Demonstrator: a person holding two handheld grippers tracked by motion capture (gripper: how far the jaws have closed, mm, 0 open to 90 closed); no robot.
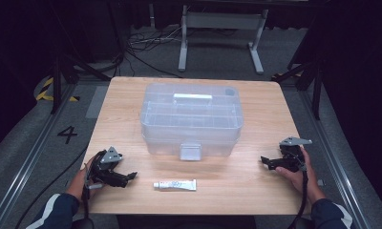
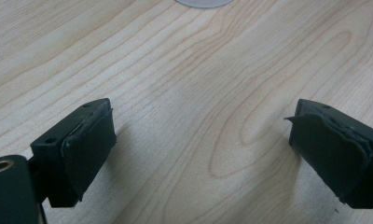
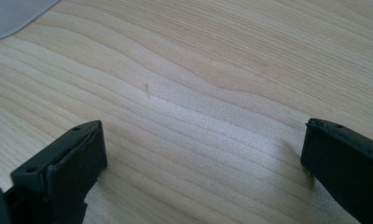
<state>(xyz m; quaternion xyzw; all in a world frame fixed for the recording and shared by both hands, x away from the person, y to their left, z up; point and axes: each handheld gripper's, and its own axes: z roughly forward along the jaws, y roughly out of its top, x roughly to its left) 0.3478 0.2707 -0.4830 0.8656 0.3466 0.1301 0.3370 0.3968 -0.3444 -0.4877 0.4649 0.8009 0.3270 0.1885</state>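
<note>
A small white tube [image 1: 175, 184] lies at the near edge of the wooden surface [image 1: 256, 186], between the left gripper [image 1: 129, 177] and right gripper [image 1: 265, 161]. Both sets of fingers are spread and empty, apparently readied for it. A closed clear plastic box [image 1: 191, 119] sits beyond.

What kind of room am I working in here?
Probably a lab or recording studio, not a home: a bare wooden table stands among dark curtains, with loose cables on the grey floor, hazard tape and a painted number 4.

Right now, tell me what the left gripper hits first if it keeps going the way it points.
Probably the small white tube: the open left gripper points right along the wooden table, though it may pass just behind it.
</note>
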